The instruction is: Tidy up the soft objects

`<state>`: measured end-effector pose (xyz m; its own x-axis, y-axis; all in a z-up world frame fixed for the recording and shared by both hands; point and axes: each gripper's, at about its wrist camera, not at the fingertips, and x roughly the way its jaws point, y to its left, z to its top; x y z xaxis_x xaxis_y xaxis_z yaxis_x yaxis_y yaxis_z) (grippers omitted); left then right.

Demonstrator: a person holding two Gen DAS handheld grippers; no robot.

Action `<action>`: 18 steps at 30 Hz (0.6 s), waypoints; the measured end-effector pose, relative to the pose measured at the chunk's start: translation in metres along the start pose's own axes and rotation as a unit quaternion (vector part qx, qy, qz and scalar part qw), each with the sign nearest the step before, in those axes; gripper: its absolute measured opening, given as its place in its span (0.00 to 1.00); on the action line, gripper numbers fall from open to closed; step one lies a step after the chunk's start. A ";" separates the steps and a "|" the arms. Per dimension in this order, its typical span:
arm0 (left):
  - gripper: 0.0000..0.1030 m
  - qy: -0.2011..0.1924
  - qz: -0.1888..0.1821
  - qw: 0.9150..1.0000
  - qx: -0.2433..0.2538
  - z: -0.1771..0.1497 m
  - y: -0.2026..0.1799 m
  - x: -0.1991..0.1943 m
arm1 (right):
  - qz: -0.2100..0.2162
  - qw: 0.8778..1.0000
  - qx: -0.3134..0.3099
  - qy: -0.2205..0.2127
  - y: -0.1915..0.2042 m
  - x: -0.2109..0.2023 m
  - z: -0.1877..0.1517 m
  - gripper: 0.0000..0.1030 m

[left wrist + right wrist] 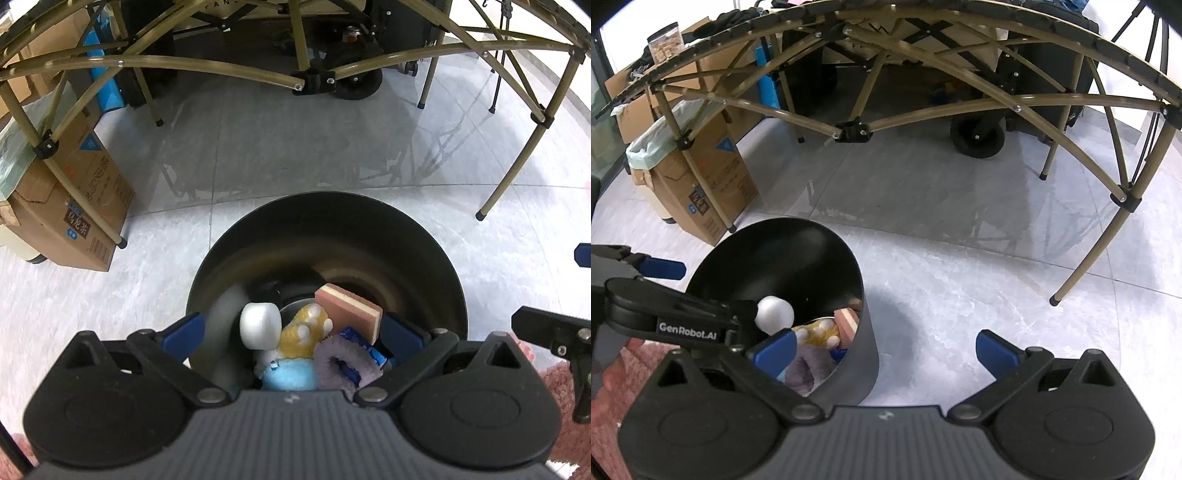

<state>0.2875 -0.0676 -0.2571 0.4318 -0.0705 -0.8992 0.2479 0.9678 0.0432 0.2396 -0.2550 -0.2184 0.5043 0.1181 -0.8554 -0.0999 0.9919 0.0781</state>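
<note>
My left gripper (291,334) hangs over the black bin (424,236), jaws wide apart and empty; the white foam piece (258,325) lies inside with the sponge (349,312) and plush toys. Right gripper (886,350), jaws apart, holds nothing. The drop looks finished, so next I'd lift clear and look for another soft item.

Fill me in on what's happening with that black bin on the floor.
A person holding a gripper in each hand is collecting soft items into the black bin. Inside lie a white foam piece, a pink sponge, a yellow plush toy and a purple fuzzy piece. The left gripper is over the bin mouth, fingers wide open and gripping nothing. The right gripper is open and empty beside the bin.
</note>
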 end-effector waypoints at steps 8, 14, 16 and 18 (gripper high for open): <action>1.00 -0.019 -0.005 1.000 -0.023 -0.003 0.010 -0.015 | 0.011 1.000 0.002 -0.006 0.004 -0.003 0.001 1.00; 1.00 -0.078 0.001 0.995 -0.062 -0.006 0.029 -0.061 | 0.012 0.998 0.019 -0.050 0.012 -0.034 0.004 1.00; 1.00 -0.094 -0.002 0.993 -0.070 -0.009 0.033 -0.077 | 0.010 0.998 0.018 -0.065 0.017 -0.048 0.004 1.00; 1.00 -0.107 -0.011 0.991 -0.075 -0.013 0.035 -0.095 | 0.011 0.997 0.016 -0.075 0.024 -0.064 0.000 1.00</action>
<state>0.2441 -0.0236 -0.1759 0.6054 -0.1258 -0.7859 0.1345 0.9894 -0.0548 0.2051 -0.2390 -0.1622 0.6245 0.1428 -0.7679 -0.0855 0.9897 0.1145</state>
